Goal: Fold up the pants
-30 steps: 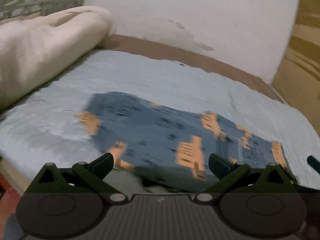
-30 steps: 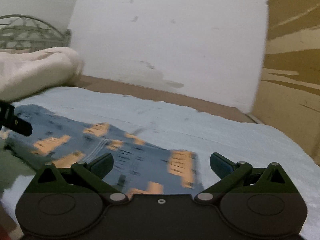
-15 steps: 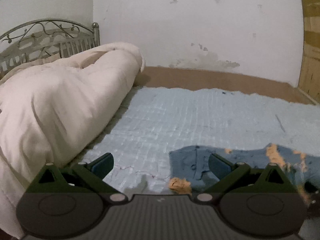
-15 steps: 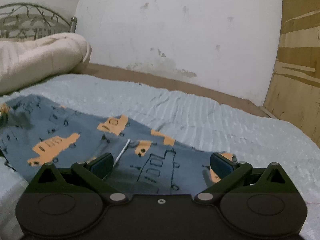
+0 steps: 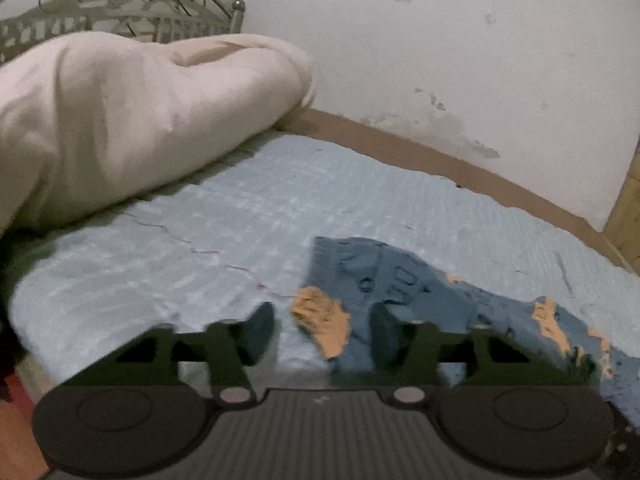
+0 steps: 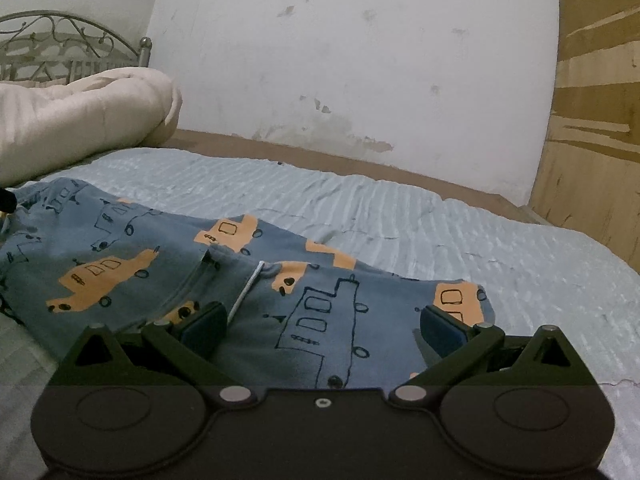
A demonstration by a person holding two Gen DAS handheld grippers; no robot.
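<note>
left wrist view: blurred by motion.
left tool: left tool point(image 5: 322, 330) has its two dark fingers spread apart with nothing between the pads, low over the near edge of the bed.
pants: blue cotton pants printed with orange vehicles point(image 5: 416, 292) lie on the bed right of centre; one end sits just ahead of the right finger point(image 5: 386, 334), and an orange patch shows in the gap between the fingers.
sheet: pale blue textured bed sheet point(image 5: 200, 232) covers the mattress, with a thin reddish thread line across it.
duvet: bulky cream rolled duvet point(image 5: 120, 120) is heaped at the left, on the sheet, well apart from the pants.
headboard: grey wrought-metal scrolled headboard point(image 5: 120, 12) stands behind the duvet.
wall: stained white plaster wall point(image 5: 440, 48) rises behind the bed.

right wrist view: sharp.
right tool: right tool point(image 6: 324, 326) is released, fingers wide, empty, hovering just above the pants; whether the pads touch the cloth cannot be told.
pants: the pants point(image 6: 160, 264) lie flat across the sheet point(image 6: 460, 236), running from the left edge to under the right finger point(image 6: 442, 328); a thin white drawstring point(image 6: 248, 288) lies on the fabric beside the left finger point(image 6: 204, 326).
duvet: the duvet point(image 6: 80, 116) is at far left, beyond the pants.
panel: brown wooden panel point(image 6: 592, 100) stands at the right, next to the wall point(image 6: 340, 60).
</note>
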